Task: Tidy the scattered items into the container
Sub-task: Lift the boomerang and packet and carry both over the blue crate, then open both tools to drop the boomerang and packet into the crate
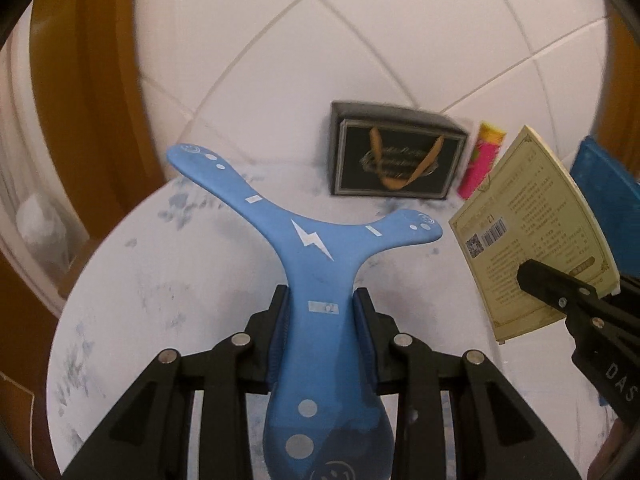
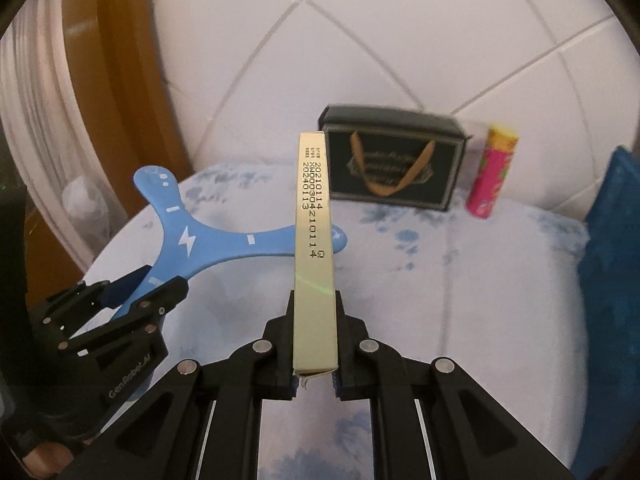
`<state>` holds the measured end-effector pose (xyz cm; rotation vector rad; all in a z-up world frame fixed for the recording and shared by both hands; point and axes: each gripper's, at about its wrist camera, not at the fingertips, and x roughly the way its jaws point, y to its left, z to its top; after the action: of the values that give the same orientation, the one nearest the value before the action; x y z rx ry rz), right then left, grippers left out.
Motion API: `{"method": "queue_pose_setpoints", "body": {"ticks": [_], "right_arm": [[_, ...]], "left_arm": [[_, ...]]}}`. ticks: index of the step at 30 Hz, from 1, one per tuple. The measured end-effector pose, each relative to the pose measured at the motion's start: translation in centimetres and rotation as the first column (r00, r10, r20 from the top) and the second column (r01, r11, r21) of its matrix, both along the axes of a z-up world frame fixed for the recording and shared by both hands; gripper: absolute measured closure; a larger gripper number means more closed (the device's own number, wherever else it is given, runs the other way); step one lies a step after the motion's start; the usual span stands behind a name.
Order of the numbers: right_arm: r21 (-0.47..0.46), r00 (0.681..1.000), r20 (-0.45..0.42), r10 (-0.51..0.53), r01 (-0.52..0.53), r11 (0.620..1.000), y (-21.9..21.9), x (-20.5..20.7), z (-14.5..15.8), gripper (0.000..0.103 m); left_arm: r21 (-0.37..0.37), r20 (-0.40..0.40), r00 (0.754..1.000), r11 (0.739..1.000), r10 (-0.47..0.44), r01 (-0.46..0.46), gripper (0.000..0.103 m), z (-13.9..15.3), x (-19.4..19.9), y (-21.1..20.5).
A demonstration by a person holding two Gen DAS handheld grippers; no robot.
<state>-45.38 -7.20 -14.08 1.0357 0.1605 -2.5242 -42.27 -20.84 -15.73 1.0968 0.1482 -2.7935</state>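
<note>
My left gripper is shut on a blue three-armed boomerang with a white lightning mark, held above the round white table. My right gripper is shut on a thin cream-coloured box, seen edge-on in the right wrist view. The box shows in the left wrist view, its printed face and barcode towards me, with the right gripper on it. The left gripper and the boomerang show at the left of the right wrist view. A blue container stands at the right edge.
A black box with a gold ribbon stands at the table's far side against the white tiled wall. A pink tube stands right of it. The blue container also shows in the left wrist view. A brown wooden frame is left.
</note>
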Motion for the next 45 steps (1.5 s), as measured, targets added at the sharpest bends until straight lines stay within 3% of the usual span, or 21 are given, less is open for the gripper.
{"method": "queue_pose_setpoints", "body": {"ticks": [8,13,17,22,25,28,30,33,38,39,42,44,45], "right_arm": [[-0.010,0.989,-0.085,-0.121,0.121,0.993,5.4,3.8,5.4,0.091],[-0.038,0.961,-0.160,-0.224,0.221,0.975,11.8,6.5,9.6,0.091],[-0.072,0.926,-0.222,-0.307,0.298,0.952,18.8,8.3,13.3,0.091],[-0.087,0.858,-0.313,-0.408,0.402,0.912,30.4,10.9,18.5,0.091],[-0.073,0.832,-0.328,-0.448,0.450,0.890,37.3,11.5,20.1,0.091],[-0.039,0.814,-0.329,-0.479,0.495,0.868,43.2,11.8,20.2,0.091],[-0.019,0.814,-0.302,-0.497,0.516,0.857,46.7,11.9,19.6,0.091],[-0.006,0.827,-0.236,-0.511,0.525,0.851,50.5,11.9,17.9,0.091],[0.003,0.838,-0.114,-0.534,0.538,0.843,54.1,11.5,13.6,0.091],[0.006,0.838,-0.094,-0.537,0.540,0.842,54.4,11.4,12.9,0.091],[0.012,0.839,-0.058,-0.541,0.542,0.840,55.3,10.8,11.5,0.083],[0.015,0.836,-0.068,-0.544,0.546,0.837,55.2,11.1,11.6,0.068],[0.012,0.834,-0.076,-0.546,0.548,0.836,55.0,11.3,11.8,0.053]], "left_arm": [[-0.010,-0.078,0.988,0.991,-0.136,0.136,0.072,4.8,0.9,5.9],[-0.006,-0.137,0.965,0.974,-0.225,0.226,0.072,8.1,0.6,12.2],[-0.020,-0.195,0.931,0.950,-0.309,0.311,0.072,11.6,0.2,20.0],[-0.025,-0.266,0.879,0.915,-0.395,0.404,0.072,16.1,-0.7,31.4],[-0.008,-0.287,0.837,0.875,-0.466,0.484,0.072,18.3,-1.0,39.4],[0.006,-0.291,0.800,0.835,-0.525,0.551,0.072,19.1,-1.0,46.1],[0.005,-0.280,0.774,0.805,-0.568,0.593,0.072,19.2,-1.0,50.7],[0.003,-0.218,0.755,0.773,-0.619,0.635,0.072,18.1,-1.6,55.5],[0.006,-0.072,0.758,0.759,-0.648,0.650,0.068,14.9,-3.3,59.4],[0.022,-0.047,0.756,0.756,-0.653,0.655,0.060,14.5,-3.5,59.6],[0.022,-0.029,0.749,0.748,-0.662,0.663,0.020,14.1,-3.3,59.5],[-0.016,-0.073,0.750,0.753,-0.657,0.658,0.017,14.3,-2.3,58.7],[-0.034,-0.082,0.751,0.755,-0.655,0.655,0.014,14.4,-1.8,58.4]]}}
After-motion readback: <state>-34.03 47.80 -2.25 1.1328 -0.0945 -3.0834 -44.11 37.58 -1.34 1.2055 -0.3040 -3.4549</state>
